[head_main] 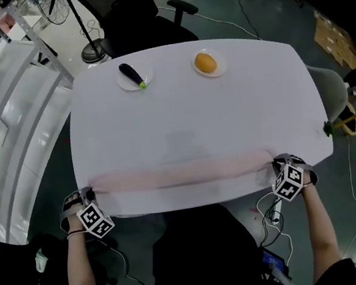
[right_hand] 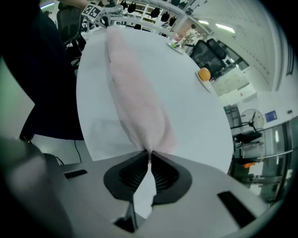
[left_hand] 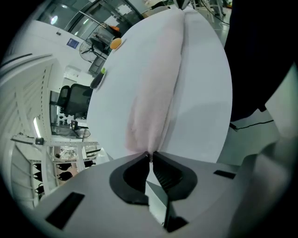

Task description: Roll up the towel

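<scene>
Now the left gripper (left_hand: pixel 150 157) and right gripper (right_hand: pixel 149 154) each pinch tight an end of the towel (head_main: pixel 180 173) along the table's (head_main: pixel 187 116) near edge.

Eggplant (head_main: pixel 130 73), orange (head_main: pixel 205 63) — each plated, black chair (head_main: pixel 135 15)

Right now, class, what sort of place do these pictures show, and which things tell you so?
Probably a lab or workshop office: a black swivel office chair behind the white rounded table, brown cardboard boxes at the right, and loose cables across the grey floor.
</scene>
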Tool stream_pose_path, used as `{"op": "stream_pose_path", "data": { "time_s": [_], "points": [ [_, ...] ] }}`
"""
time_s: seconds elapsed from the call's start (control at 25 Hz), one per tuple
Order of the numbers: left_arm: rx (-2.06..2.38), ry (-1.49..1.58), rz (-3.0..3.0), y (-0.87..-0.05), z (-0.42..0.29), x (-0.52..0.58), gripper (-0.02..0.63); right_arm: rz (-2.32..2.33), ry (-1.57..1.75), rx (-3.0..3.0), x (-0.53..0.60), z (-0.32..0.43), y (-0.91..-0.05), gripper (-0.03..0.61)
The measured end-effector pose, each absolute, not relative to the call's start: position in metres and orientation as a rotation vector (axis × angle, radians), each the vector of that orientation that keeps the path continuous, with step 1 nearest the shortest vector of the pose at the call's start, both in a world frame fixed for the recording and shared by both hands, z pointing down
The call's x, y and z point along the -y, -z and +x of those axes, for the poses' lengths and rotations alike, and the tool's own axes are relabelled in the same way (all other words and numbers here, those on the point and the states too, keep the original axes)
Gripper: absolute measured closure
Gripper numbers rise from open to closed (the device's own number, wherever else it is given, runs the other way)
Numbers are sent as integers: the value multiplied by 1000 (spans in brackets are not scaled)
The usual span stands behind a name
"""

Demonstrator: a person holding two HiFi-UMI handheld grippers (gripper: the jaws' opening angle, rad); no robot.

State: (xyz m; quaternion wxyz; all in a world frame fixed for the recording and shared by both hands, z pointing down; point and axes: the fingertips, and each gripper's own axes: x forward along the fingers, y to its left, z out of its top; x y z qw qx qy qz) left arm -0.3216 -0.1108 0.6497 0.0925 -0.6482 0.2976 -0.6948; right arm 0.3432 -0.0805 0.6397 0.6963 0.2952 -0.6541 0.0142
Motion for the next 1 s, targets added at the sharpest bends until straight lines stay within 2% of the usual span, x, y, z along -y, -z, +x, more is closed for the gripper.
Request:
{"op": "stream_pose_path", "data": {
  "time_s": [0.16, 0.28, 0.32, 0.4, 0.44, 0.56, 0.64, 0.68, 1.0],
  "points": [
    [-913, 2045, -1958, -658, -320, 108, 567, 653, 12, 1436, 80, 342, -649, 549],
    [-990, 2030, -2032, -653, -320, 109, 477, 682, 32, 1431, 82, 344, -644, 521],
    [-1018, 2025, -2065, -650, -320, 109, 429, 701, 15, 1436, 81, 344, -641, 486],
    [-1095, 1999, -2158, -640, -320, 108, 296, 742, -43, 1449, 77, 344, -635, 326],
    [-1146, 1974, -2210, -635, -319, 107, 278, 770, -66, 1454, 74, 345, -630, 267],
    [-1306, 1880, -2342, -618, -319, 102, 276, 908, -128, 1479, 69, 346, -609, 194],
    [-1411, 1796, -2455, -611, -315, 96, 273, 1013, -240, 1539, 61, 337, -596, 100],
    [-1463, 1742, -2518, -607, -312, 93, 267, 1058, -304, 1586, 56, 329, -590, 83],
    [-1618, 1191, -2907, -566, -241, 79, 257, 1297, -560, 2024, 45, 231, -546, 71]
  ]
}}
